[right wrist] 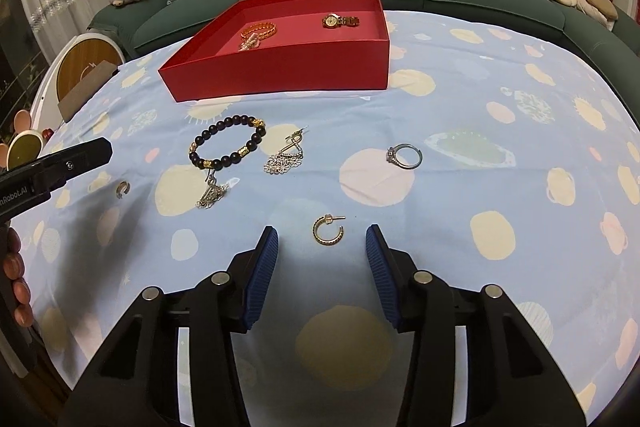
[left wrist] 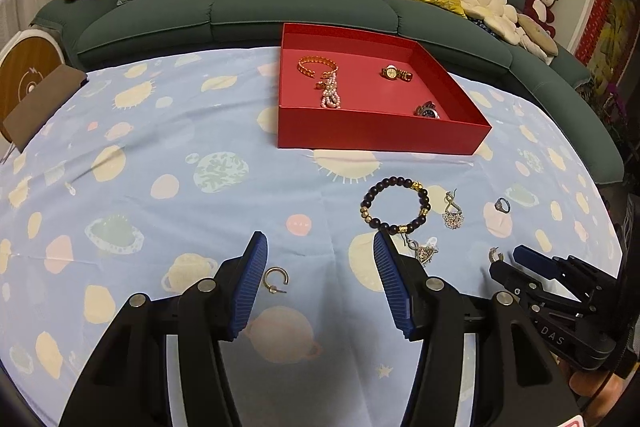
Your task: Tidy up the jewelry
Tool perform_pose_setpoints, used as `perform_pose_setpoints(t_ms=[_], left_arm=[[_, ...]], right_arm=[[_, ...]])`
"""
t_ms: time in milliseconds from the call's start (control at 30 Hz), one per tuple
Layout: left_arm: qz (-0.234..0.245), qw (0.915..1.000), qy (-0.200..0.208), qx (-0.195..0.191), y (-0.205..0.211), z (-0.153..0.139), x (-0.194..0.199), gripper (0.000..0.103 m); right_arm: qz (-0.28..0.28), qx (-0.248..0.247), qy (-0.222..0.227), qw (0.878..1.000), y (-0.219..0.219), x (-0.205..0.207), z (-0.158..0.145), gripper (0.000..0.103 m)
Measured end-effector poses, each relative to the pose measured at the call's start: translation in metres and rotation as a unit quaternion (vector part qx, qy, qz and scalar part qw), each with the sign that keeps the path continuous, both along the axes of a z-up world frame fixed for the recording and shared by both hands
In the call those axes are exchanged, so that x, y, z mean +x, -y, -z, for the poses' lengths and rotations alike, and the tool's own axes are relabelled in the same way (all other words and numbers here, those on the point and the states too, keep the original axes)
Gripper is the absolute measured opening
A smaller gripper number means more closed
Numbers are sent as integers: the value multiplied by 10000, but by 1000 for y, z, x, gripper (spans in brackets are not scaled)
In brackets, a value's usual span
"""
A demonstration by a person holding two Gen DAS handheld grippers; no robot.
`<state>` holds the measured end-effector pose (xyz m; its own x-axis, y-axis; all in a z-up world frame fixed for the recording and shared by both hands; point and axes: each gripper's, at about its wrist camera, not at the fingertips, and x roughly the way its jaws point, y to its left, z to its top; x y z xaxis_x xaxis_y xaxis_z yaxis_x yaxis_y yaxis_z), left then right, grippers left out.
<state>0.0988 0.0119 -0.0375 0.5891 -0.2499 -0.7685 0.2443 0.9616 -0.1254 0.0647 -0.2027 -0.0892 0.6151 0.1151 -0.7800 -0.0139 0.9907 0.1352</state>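
Note:
A red box [left wrist: 376,135] [right wrist: 280,75] holds a gold bangle [left wrist: 316,66], a pearl piece [left wrist: 330,93], a gold watch [left wrist: 396,73] and a dark watch [left wrist: 427,111]. On the cloth lie a dark bead bracelet [left wrist: 396,205] [right wrist: 228,147], two silver drop earrings [left wrist: 453,213] [right wrist: 286,155], a silver ring [right wrist: 405,155] and two gold hoop earrings. My left gripper [left wrist: 320,247] is open, with one hoop [left wrist: 275,279] between its fingers by the left one. My right gripper [right wrist: 322,237] is open around the other hoop [right wrist: 328,230].
A blue planet-print cloth [right wrist: 480,227] covers the table. A green sofa [left wrist: 280,7] with cushions and plush toys runs behind it. A brown board [left wrist: 44,99] lies at the far left edge. My right gripper shows at the lower right of the left wrist view [left wrist: 516,261].

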Motion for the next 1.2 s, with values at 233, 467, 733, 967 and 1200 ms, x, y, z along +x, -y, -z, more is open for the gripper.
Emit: perform_pose_setpoints(t_ms=[233,467,733,967,1200], left_arm=[[66,10000,-18,30,2,2,-2,53],[91,10000,-25,-5,1,2,-1,53],[164,9994,-262,-132,-9,12,-6,53],[161,9992,-361,4,-24,28,-15,53],[67,9994,-335,-23,-25,37,-4,53]], right_arm=[[10,-49,-59,10000,-2,5,6,27],[18,-222,-9,9998,-5,8,7,16],[-22,-52,60,10000,-4,4,-2,16],[-126,88,177,9997,-8,-4,-17,16],[-153,156,180,9996,-11,-4,-19,16]])
